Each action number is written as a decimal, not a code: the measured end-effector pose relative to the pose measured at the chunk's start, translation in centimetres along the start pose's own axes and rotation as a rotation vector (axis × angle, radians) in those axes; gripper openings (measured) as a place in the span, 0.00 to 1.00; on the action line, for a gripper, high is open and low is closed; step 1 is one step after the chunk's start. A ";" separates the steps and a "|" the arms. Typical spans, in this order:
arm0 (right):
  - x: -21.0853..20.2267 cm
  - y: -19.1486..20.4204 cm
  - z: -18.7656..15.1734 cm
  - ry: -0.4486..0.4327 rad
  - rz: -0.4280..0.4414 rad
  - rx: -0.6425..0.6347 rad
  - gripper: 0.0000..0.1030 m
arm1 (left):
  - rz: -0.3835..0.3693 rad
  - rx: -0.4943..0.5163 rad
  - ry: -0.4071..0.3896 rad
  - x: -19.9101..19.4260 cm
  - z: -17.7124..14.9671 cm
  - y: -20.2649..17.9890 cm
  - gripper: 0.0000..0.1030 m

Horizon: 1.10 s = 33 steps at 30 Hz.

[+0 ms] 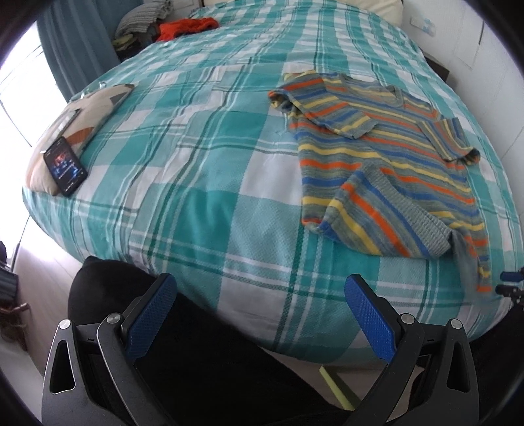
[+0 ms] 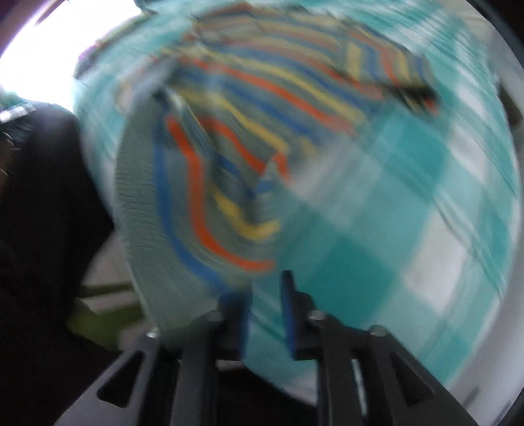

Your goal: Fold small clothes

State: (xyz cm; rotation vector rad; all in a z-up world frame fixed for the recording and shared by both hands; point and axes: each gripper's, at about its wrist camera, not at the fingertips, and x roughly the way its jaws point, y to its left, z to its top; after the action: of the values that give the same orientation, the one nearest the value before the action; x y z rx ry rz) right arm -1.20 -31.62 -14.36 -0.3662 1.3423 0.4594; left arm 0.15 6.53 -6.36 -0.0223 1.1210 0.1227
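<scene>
Step in hand, as I read it: first fold of the striped sweater, with the hem corner coming up off the bed.

- Left tool: fingers wide apart, holding nothing, hovering off the near bed edge. Sweater sits ahead and to its right, lying on the plaid cover, one sleeve already laid across the chest.
- Right tool: view is badly smeared. Fingers stand a narrow gap apart; hem cloth hangs just ahead-left of them, but I can't tell whether it's clamped. Its tips show at the far right of the left view, just beside the dangling hem strip.

Next move, my call: bring your left tool right and forward to the other hem corner, so both corners travel together toward the collar.

Room: the hem hangs over the near edge and could slide off. Open cover to the left and beyond the sweater. Phone and pillow are far left, orange garment far ahead, all well apart.
</scene>
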 end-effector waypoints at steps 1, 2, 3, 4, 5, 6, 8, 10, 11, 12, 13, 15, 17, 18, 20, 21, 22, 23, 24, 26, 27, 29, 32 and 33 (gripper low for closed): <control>0.1 -0.6 -0.4 0.004 -0.010 0.021 0.32 | -0.010 -0.004 0.003 0.0 0.1 -0.2 0.99; -0.3 -1.2 -0.9 -0.022 -0.016 0.071 0.32 | -0.020 -0.011 0.005 0.0 0.2 -0.3 0.99; -0.8 -1.4 -0.8 -0.052 -0.008 0.098 0.32 | -0.028 -0.018 0.003 -0.1 0.3 -0.4 0.99; -1.5 -1.3 -0.3 -0.091 0.005 0.119 0.32 | -0.031 -0.023 0.001 -0.2 0.3 -0.4 0.99; -2.5 -0.6 0.8 -0.156 0.039 0.131 0.34 | -0.030 -0.025 0.000 -0.2 0.3 -0.4 0.99; -3.0 0.1 2.5 -0.207 0.072 0.130 0.41 | -0.025 -0.029 -0.001 -0.2 0.3 -0.4 0.99; -3.6 1.7 5.2 -0.284 0.153 0.123 0.53 | -0.025 -0.040 0.002 -0.3 0.3 -0.3 0.99; -3.1 4.8 9.7 -0.359 0.283 0.107 0.55 | -0.028 -0.051 0.000 -0.6 0.2 0.0 0.99; -2.1 6.2 11.9 -0.369 0.339 0.096 0.55 | -0.027 -0.058 -0.004 -0.9 0.1 0.3 0.99; -0.8 7.7 13.8 -0.368 0.370 0.091 0.55 | -0.024 -0.062 -0.006 -1.1 0.1 0.5 0.99; 0.6 8.5 15.6 -0.357 0.391 0.092 0.55 | -0.019 -0.067 -0.010 -1.3 -0.1 0.8 0.99; 4.6 10.2 19.2 -0.271 0.415 0.121 0.49 | -0.007 -0.084 -0.018 -1.9 -0.4 1.8 0.99; 6.6 12.0 20.2 -0.222 0.436 0.107 0.14 | 0.003 -0.107 -0.029 -2.3 -0.8 3.1 0.99; 6.4 12.9 20.0 -0.230 0.431 0.074 0.10 | 0.007 -0.121 -0.033 -2.4 -0.9 3.7 0.99; 5.1 17.1 18.6 -0.245 0.466 -0.061 0.10 | 0.007 -0.176 -0.035 -2.3 -1.2 5.5 0.99; 4.0 20.7 16.5 -0.229 0.494 -0.188 0.10 | -0.003 -0.204 -0.035 -2.0 -1.2 6.2 0.99; 3.6 22.5 15.4 -0.217 0.498 -0.258 0.11 | -0.015 -0.224 -0.034 -1.7 -1.2 6.7 0.99; 3.2 25.4 12.9 -0.192 0.493 -0.368 0.11 | -0.029 -0.240 -0.025 -1.2 -1.0 7.0 0.99; 3.3 26.8 11.7 -0.171 0.509 -0.411 0.16 | -0.050 -0.257 -0.001 -0.3 -0.7 7.2 0.99; 3.6 28.3 8.9 -0.140 0.562 -0.416 0.43 | -0.094 -0.260 0.025 1.1 -0.3 6.8 0.99; 3.5 27.9 8.2 -0.143 0.567 -0.387 0.51 | -0.107 -0.251 0.057 2.2 -0.1 6.2 0.99; 2.9 25.0 7.4 -0.183 0.565 -0.260 0.51 | -0.125 -0.234 0.093 3.8 -0.2 5.1 0.99; 1.4 16.5 6.3 -0.284 0.524 0.069 0.51 | -0.096 -0.184 0.152 6.9 -0.8 3.3 0.99; 1.2 13.5 5.5 -0.309 0.501 0.187 0.51 | -0.080 -0.168 0.166 7.8 -1.1 2.8 0.99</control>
State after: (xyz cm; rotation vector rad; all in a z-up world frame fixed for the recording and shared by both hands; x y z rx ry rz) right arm -3.38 -17.14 -14.39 0.1997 1.1542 0.7650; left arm 2.21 9.94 -13.72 -0.2309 1.2714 0.1450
